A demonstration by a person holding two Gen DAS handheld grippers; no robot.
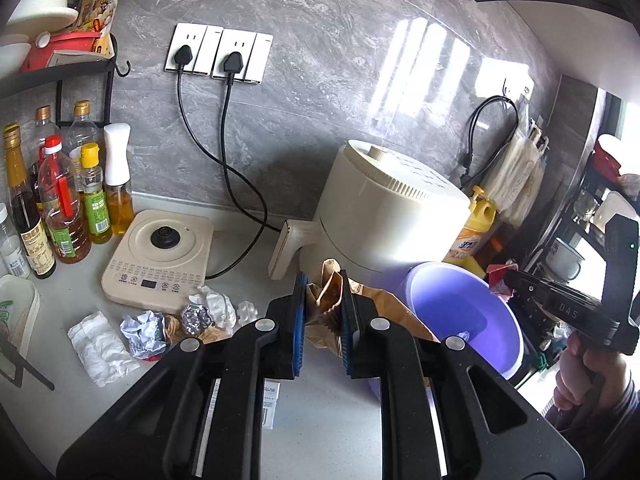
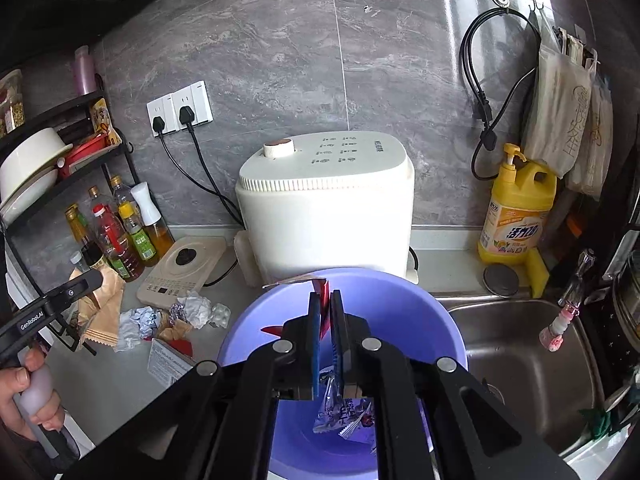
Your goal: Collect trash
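I was working over a pale grey tabletop (image 1: 320,420) against a grey marbled wall, with a cream air fryer (image 2: 326,208) at the back and a steel sink (image 2: 520,344) to the right. My left tongs (image 1: 323,312) were clamped on a crumpled brown paper bag (image 1: 326,300), held just beside the purple basin (image 1: 460,304). My right tongs (image 2: 326,320) gripped a red wrapper (image 2: 323,292) above that basin. Only the right view showed a silver packet (image 2: 344,412) lying inside it; the left showed crumpled paper and foil (image 1: 196,318) on the tabletop.
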